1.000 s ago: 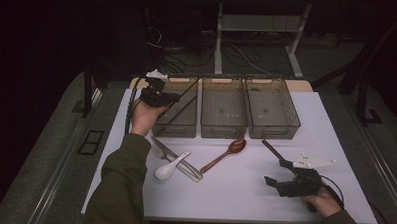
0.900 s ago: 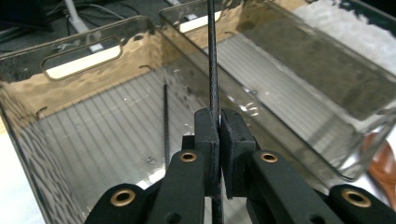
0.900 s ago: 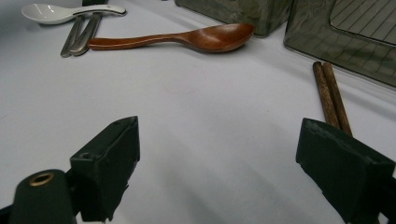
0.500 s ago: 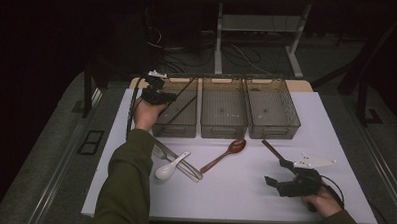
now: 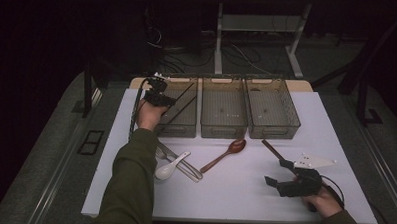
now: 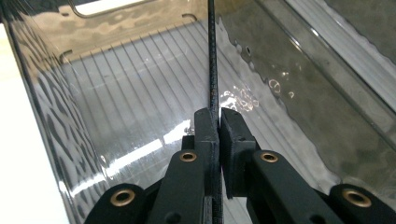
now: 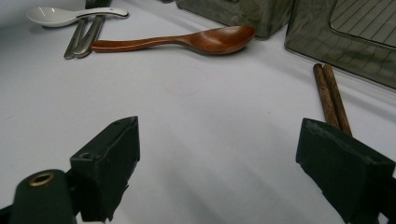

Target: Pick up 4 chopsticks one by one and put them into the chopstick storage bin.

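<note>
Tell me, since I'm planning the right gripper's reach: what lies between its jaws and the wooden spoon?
Bare white table. In the right gripper view, nothing sits between the open right gripper and the wooden spoon; the wooden chopsticks lie off to one side.

Three bins are set side by side along the far edge of the desk [image 5: 233, 193]: the left bin [image 5: 183, 122], the middle bin [image 5: 223, 110] and the right bin [image 5: 271, 109]. A black chopstick [image 6: 213, 70] is held inside the left bin by the left claw [image 5: 157, 93]. Before the bins, from left to right, a fork [image 5: 180, 161] crossed by a soup spoon [image 5: 169, 167], a wooden spoon [image 5: 225, 154] and a pair of chopsticks [image 5: 271, 148] are laid; the right claw [image 5: 280, 176] is placed near the front right.
</note>
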Demonstrator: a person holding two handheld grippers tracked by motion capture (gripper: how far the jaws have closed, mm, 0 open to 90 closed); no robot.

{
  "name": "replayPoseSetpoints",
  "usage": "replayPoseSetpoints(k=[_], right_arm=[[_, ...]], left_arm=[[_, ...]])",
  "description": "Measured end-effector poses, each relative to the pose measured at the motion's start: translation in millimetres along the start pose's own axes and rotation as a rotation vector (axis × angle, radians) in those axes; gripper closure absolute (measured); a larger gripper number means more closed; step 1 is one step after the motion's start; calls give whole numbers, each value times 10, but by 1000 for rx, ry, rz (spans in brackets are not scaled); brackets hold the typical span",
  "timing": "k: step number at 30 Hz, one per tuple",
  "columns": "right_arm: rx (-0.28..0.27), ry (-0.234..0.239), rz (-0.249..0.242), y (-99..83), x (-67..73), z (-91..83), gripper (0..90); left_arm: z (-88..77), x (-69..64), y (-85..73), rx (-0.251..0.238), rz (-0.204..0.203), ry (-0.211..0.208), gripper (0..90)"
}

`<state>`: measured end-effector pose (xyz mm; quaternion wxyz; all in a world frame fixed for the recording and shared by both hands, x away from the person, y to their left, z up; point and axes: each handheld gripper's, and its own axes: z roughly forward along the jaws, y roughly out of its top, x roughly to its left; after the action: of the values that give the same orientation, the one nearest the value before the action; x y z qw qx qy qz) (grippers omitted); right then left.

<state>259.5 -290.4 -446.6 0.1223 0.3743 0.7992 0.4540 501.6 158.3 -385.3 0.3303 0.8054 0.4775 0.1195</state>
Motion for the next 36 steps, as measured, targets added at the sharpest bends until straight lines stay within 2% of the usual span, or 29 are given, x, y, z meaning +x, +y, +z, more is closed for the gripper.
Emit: replayPoseSetpoints(k=[3, 5, 8, 13, 16, 22, 28, 32, 36], right_arm=[[0, 0, 0, 0, 1, -3, 129], [0, 0, 0, 0, 0, -3, 129], [0, 1, -1, 0, 1, -3, 129], [0, 2, 0, -1, 1, -3, 129], [1, 2, -1, -1, -1, -1, 129], [2, -1, 0, -1, -4, 0, 129], [0, -2, 2, -3, -7, -4, 129], [-3, 0, 5, -2, -6, -7, 129], [1, 2, 8, -1, -15, -10, 129]], left_arm=[[14, -5, -1, 8, 4, -2, 847], [18, -3, -4, 15, -11, 3, 838], [-3, -4, 2, 1, -5, 32, 744], [-75, -11, 18, -31, 35, 36, 649], [-120, -18, 21, -50, 56, 19, 606], [-231, -55, 32, -94, 55, -24, 561], [-351, -157, 34, -117, 106, -67, 448], [-447, -243, 21, -140, 152, -95, 417], [-541, -309, -10, -171, 166, -119, 401]])
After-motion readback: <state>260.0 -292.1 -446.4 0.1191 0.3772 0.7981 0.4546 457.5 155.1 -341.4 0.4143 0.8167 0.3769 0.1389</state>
